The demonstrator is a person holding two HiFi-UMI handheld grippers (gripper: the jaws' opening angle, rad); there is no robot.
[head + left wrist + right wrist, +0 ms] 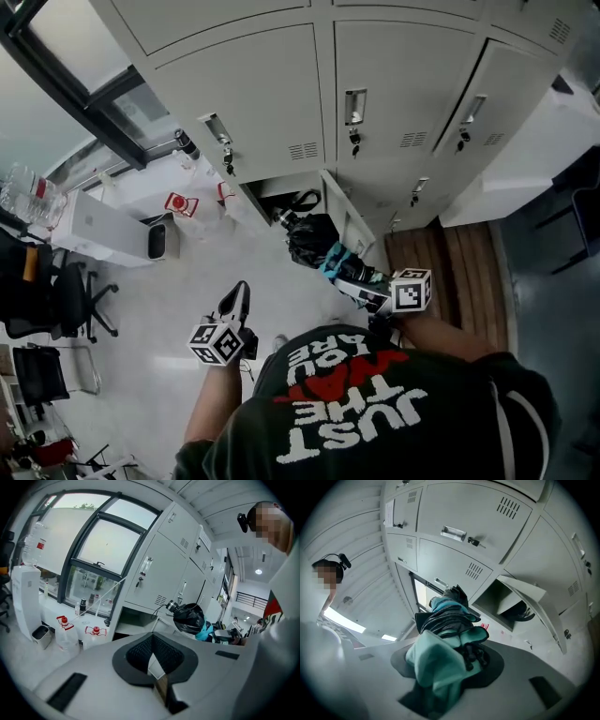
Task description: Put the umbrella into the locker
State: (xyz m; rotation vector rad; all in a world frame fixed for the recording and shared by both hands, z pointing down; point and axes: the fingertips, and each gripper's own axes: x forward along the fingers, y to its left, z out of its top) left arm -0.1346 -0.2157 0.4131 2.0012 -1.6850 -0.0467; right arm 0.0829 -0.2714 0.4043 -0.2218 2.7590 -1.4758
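Note:
A folded black and teal umbrella (309, 246) is held level in front of the grey lockers, with my right gripper (352, 272) shut on its teal end. Its handle and black wrist strap (302, 201) point at the open bottom locker (270, 187), whose door (339, 217) stands open to the right. In the right gripper view the umbrella (445, 620) fills the jaws of the right gripper (450, 667), and the open locker (506, 599) lies ahead. My left gripper (236, 300) hangs lower left, shut and empty. The left gripper (152, 656) sees the umbrella (189, 617) from the side.
Clear bottles with red caps (180, 203) stand on the floor left of the open locker, next to a white box (98, 225) and a small bin (157, 241). An office chair (80, 300) is at far left. A wooden floor strip (459, 272) runs at right.

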